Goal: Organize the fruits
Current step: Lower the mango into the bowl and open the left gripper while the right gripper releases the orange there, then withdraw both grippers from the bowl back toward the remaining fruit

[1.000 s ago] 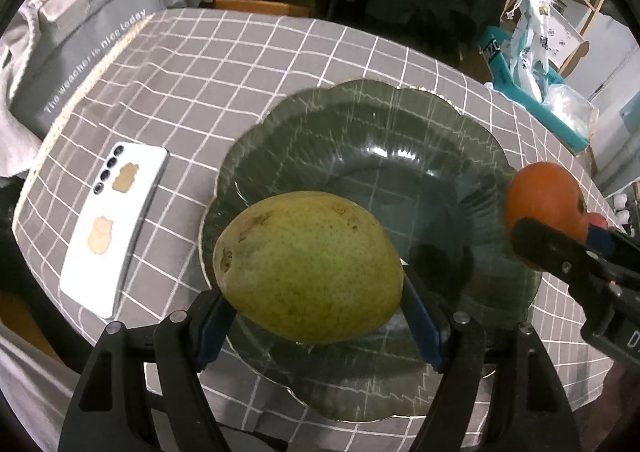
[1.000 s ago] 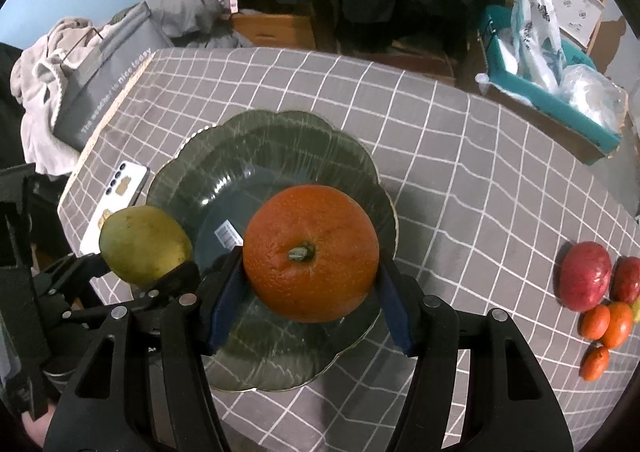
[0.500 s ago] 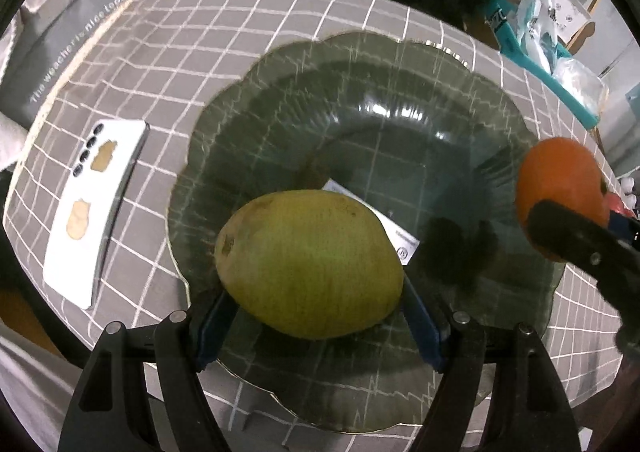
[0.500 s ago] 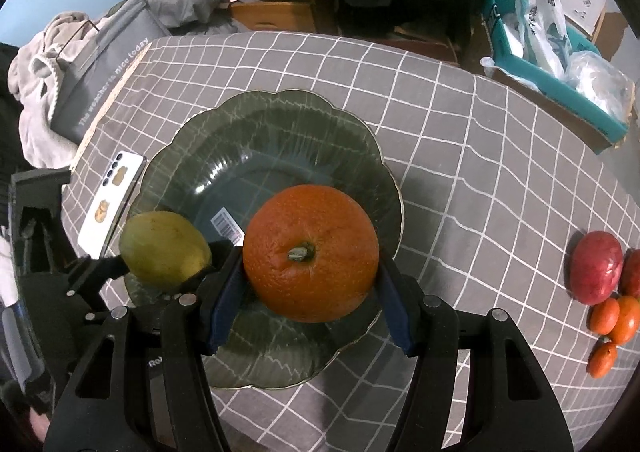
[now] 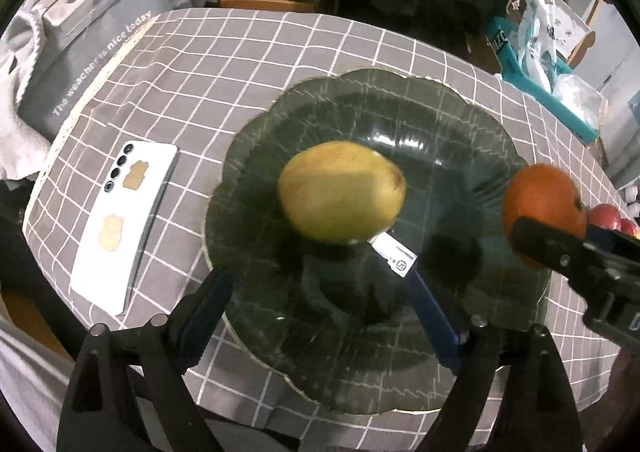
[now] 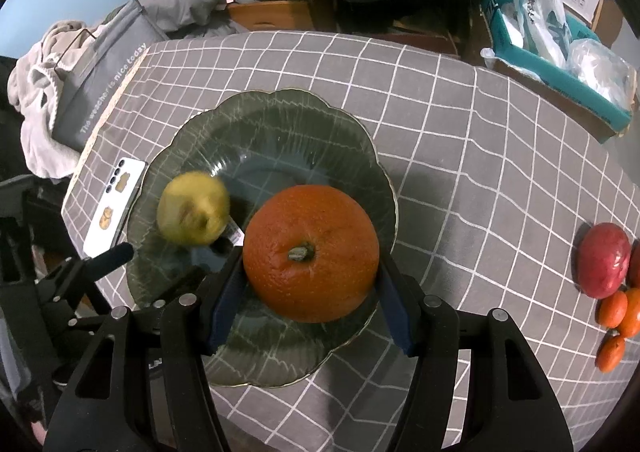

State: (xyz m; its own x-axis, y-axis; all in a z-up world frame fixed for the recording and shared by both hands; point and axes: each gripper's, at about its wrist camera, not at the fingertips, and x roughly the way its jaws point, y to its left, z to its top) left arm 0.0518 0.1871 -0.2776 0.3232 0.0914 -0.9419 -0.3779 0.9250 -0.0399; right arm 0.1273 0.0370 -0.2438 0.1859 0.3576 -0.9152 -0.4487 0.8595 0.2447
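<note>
1. Left gripper (image 5: pixel 320 300): two matte black angular arms, filling the lower corners of the left wrist frame.
2. Round silver screw heads on the arms near the finger roots.
3. Dark blue flat pads (image 5: pixel 434 318) lining the inner finger faces.
4. Right gripper (image 6: pixel 310 300): same black frame, silver screws, blue pads, in the lower half of the right wrist frame.
5. White lettering, partly cut off, on the black body at the right edge of the left wrist frame.

Grey white-checked tablecloth (image 6: pixel 460 140), dark-green plate (image 6: pixel 280 124)
</note>
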